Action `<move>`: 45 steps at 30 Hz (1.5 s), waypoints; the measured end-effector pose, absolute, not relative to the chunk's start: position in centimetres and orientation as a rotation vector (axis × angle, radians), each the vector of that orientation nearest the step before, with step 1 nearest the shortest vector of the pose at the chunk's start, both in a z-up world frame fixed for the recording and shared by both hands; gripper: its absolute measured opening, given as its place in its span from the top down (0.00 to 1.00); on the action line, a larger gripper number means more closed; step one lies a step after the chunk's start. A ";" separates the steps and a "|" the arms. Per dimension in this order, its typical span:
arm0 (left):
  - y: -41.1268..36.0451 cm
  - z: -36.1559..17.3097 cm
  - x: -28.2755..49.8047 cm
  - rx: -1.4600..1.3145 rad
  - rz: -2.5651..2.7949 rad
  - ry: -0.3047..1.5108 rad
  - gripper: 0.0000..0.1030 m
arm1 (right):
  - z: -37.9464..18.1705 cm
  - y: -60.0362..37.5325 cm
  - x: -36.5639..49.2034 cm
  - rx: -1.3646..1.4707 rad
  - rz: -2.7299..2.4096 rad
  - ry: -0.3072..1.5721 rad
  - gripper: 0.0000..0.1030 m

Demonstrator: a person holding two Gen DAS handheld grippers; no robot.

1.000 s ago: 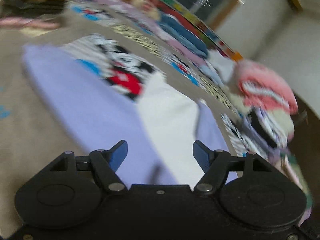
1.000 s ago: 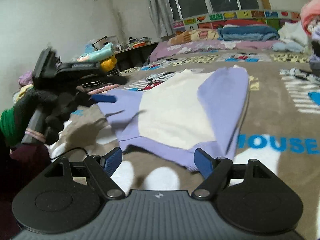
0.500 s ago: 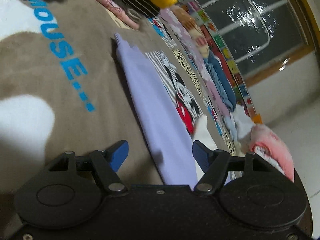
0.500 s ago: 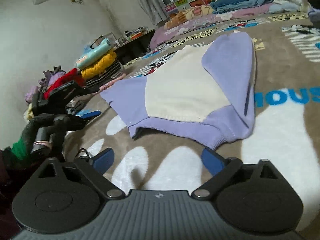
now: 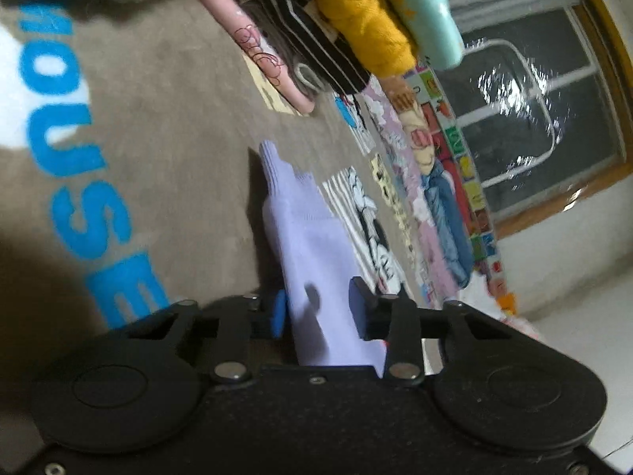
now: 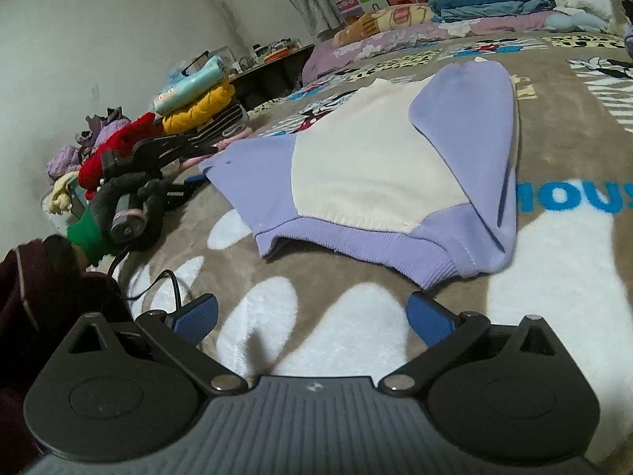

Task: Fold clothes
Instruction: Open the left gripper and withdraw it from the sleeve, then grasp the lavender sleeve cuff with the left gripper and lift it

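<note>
A lilac and cream sweatshirt (image 6: 379, 166) lies flat on the brown blanket, its right sleeve folded over the body. In the left wrist view its left sleeve (image 5: 304, 245) runs between the fingers of my left gripper (image 5: 318, 312), which has closed on it. That gripper also shows in the right wrist view (image 6: 190, 186), at the sleeve's end by the left edge of the garment. My right gripper (image 6: 312, 316) is open and empty, low over the blanket just in front of the ribbed hem (image 6: 439, 265).
A stack of folded clothes (image 6: 198, 107) stands at the left, also seen in the left wrist view (image 5: 356, 27). Pillows and bedding (image 6: 474, 4) line the far wall. A black cable (image 6: 174, 281) lies on the brown Mickey Mouse blanket (image 6: 356, 328).
My left gripper has moved onto the left sleeve and closed on it. My right gripper has come lower and closer to the hem, still open.
</note>
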State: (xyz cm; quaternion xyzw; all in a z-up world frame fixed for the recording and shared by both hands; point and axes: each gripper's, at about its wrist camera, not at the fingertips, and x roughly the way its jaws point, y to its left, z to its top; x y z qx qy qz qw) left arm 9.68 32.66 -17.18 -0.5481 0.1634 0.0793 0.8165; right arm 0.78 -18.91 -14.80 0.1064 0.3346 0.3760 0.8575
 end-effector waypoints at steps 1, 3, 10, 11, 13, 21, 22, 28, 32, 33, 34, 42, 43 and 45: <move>32.9 -17.4 9.8 -1.185 0.164 0.337 0.75 | -14.8 -18.8 0.8 0.218 0.788 0.706 0.02; 32.9 -17.3 10.0 -1.169 0.154 0.328 0.80 | -14.7 -18.6 0.8 0.203 0.782 0.714 0.02; 29.8 -13.3 10.6 -0.924 0.088 0.281 0.96 | -13.9 -17.8 0.9 0.172 0.739 0.754 0.04; 29.1 -12.7 10.7 -0.888 0.064 0.270 0.96 | -13.6 -18.1 0.8 0.195 0.730 0.752 0.09; 27.5 -11.3 11.1 -0.805 0.014 0.253 0.96 | -13.1 -18.7 0.7 0.241 0.711 0.746 0.22; 15.4 -9.1 12.7 -0.114 -0.152 0.296 0.97 | -10.9 -20.8 0.2 0.427 0.667 0.689 0.31; 13.3 -9.3 12.7 0.011 -0.175 0.302 0.97 | -10.9 -20.8 0.3 0.445 0.664 0.692 0.31; 1.6 -16.8 8.5 0.891 -0.368 0.295 0.80 | -10.9 -20.9 1.0 0.552 0.649 0.708 0.31; 0.9 -16.6 7.8 0.860 -0.406 0.286 0.66 | -11.1 -21.0 1.2 0.582 0.623 0.720 0.31; 1.3 -16.1 7.9 0.812 -0.409 0.288 0.58 | -11.3 -21.2 1.3 0.605 0.613 0.718 0.31; 1.7 -15.6 8.0 0.763 -0.417 0.294 0.51 | -11.4 -21.4 1.4 0.628 0.603 0.717 0.31; 6.4 -10.7 7.5 0.333 -0.463 0.314 0.45 | -12.6 -20.9 4.3 0.807 0.544 0.732 0.31; 7.5 -10.1 7.8 0.260 -0.441 0.311 0.43 | -12.7 -20.5 4.9 0.833 0.543 0.732 0.30; 9.9 -9.5 8.7 0.105 -0.382 0.315 0.43 | -12.7 -19.4 6.3 0.864 0.532 0.737 0.30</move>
